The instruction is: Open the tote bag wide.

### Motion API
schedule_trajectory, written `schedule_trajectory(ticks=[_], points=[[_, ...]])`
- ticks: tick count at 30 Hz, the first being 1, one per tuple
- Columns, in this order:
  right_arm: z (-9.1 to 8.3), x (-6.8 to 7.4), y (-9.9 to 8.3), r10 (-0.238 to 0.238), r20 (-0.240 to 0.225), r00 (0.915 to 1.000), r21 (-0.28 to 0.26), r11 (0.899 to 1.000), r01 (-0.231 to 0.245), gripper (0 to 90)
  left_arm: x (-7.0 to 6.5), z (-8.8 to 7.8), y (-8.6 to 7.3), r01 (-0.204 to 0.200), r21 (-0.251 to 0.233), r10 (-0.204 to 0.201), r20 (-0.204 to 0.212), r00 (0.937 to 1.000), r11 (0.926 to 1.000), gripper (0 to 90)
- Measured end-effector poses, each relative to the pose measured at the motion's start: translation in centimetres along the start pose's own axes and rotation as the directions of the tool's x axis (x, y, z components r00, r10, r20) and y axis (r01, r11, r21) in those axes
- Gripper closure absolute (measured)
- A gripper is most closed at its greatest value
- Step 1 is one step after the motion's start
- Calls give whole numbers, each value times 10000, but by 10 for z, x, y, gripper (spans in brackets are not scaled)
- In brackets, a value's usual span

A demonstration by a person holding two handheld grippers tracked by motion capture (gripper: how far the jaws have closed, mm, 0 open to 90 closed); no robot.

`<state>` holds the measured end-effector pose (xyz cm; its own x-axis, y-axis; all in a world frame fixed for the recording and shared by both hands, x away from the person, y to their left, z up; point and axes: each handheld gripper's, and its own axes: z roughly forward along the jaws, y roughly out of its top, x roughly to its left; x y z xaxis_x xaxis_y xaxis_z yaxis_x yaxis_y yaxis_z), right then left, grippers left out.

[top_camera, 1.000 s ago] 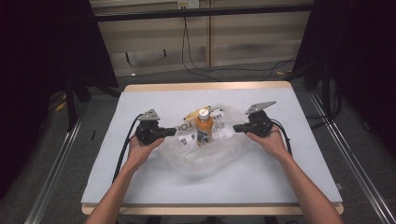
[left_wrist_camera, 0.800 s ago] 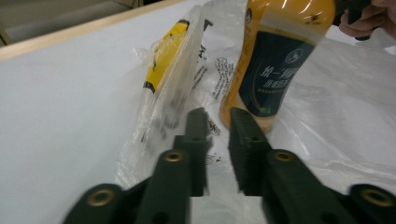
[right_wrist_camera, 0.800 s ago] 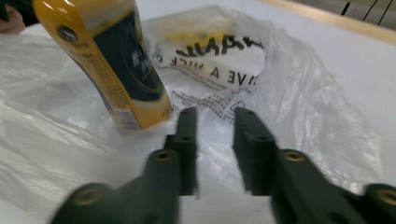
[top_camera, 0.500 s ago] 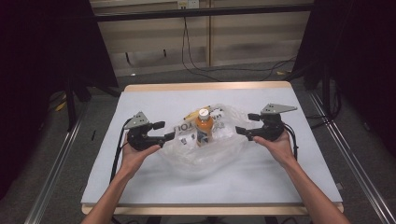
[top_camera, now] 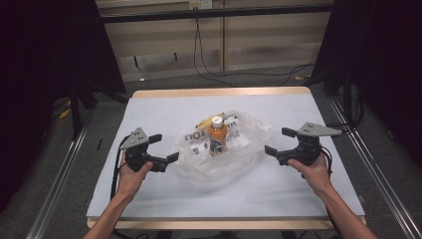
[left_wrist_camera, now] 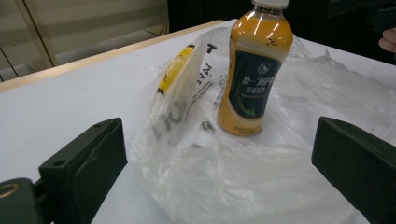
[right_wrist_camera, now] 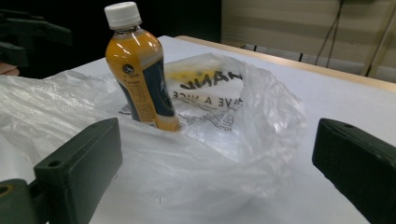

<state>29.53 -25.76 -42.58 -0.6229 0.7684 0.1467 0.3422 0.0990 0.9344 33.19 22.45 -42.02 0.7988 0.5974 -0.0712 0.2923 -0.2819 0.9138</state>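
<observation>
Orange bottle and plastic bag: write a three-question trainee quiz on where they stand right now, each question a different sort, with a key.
1. True or false: the orange bottle stands upright with its white cap on.
2. Multiple choice: how do the left gripper and right gripper stand toward the clear plastic bag?
A. both shut on the bag's rim
B. both open, one at each side, holding nothing
C. left shut on the bottle, right open
3. Fill in: besides the bottle, a ______ coloured item lies in the bag, behind the printed film.

Key: 1 true; 2 B; 3 yellow.
</observation>
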Motion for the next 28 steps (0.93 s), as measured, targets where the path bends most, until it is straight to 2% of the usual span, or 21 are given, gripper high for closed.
schedule_trajectory(ticks=[1,3,4,5,6,7,8,9,11,13,14,18,19,20,23,25,28], points=[[0,0,0,0,0,10000,0,10000,0,15,-1,-3,-3,23,-63,-23,-105,9999,10000,31],[-8,-1,-6,44,329,9994,-36,10000,-43,16,-3,-8,-6,-40,-28,39,-146,9999,10000,27],[-10,-1,-8,99,400,9992,6,10000,-99,16,-6,-15,-10,-27,-123,20,-530,9986,9999,27],[-13,-1,-9,136,525,9985,29,9999,-138,17,-6,-19,-12,114,-171,-121,-448,9989,9998,26],[-16,-1,-11,218,600,9980,-48,9998,-216,22,-6,-23,-15,120,-147,-129,-602,9981,9998,26],[-21,-1,-12,260,479,9985,-53,9997,-258,32,-8,-24,-17,212,-179,-225,-771,9968,9996,26],[-21,-1,-12,260,479,9985,-53,9997,-258,32,-8,-24,-17,212,-179,-225,-771,9968,9996,26],[-27,1,-12,128,671,9977,132,9998,-137,28,-9,-30,-22,367,-127,-375,-688,9969,9992,26],[-34,4,-15,230,632,9977,110,9997,-237,37,-13,-35,-28,274,-69,-278,-798,9964,9996,26],[-39,6,-19,183,784,9968,182,9996,-198,35,-14,-36,-30,241,-16,-241,-796,9965,9997,26],[-46,8,-24,250,882,9958,176,9995,-266,37,-17,-39,-34,226,223,-206,-850,9962,9995,26],[-56,7,-34,536,1063,9929,7,9985,-540,36,-22,-41,-40,265,122,-251,-1027,9944,9996,25],[-59,5,-40,638,1156,9913,75,9979,-651,36,-25,-43,-44,178,120,-163,-1173,9930,9998,23],[-61,5,-42,643,1157,9912,107,9978,-660,37,-28,-45,-49,49,378,-8,-1067,9943,9993,25],[-70,6,-48,802,1309,9882,48,9967,-815,38,-28,-47,-53,103,446,-58,-1007,9949,9990,22],[-74,7,-50,803,1445,9862,-63,9968,-803,38,-27,-49,-57,187,414,-140,-1109,9937,9990,15],[-74,6,-50,790,1451,9863,-84,9969,-786,39,-23,-46,-60,368,450,-318,-1063,9938,9983,15]])
